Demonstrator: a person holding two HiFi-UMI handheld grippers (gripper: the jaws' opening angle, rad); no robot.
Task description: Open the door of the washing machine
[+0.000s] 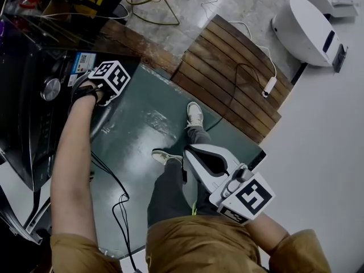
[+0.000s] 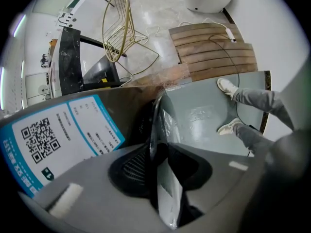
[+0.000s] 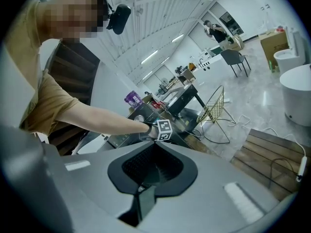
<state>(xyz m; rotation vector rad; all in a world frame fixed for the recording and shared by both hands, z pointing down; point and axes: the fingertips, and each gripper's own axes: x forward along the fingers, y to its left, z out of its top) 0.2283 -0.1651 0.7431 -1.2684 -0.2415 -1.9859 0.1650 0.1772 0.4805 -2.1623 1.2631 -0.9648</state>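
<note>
1. The dark, glossy washing machine (image 1: 25,112) stands at the left of the scene. Its thin, reflecting door (image 2: 167,123) is on the side that faces the grey-green floor mat (image 1: 148,124), and it seems to stand a little ajar.
2. The left gripper (image 2: 159,147) points steeply down onto the free edge of the door. Its jaws are clamped on this edge, one pad on each face.
3. The edge runs straight away from this gripper, from near to far. The machine body lies to its left and the mat to its right. I judge that the door must swing to the right, over the mat; the hinge I cannot see.
4. The right gripper (image 1: 187,152) hangs well apart at the near right, above the person's leg (image 1: 170,186). Its jaws are together with nothing between them. The left hand is clearly the nearer one.
5. A white sticker with a blue border (image 2: 58,135) lies on the machine, just left of the door. It bears a QR code, columns of print too small to read, and a small green square. No brand name can be read.
</note>
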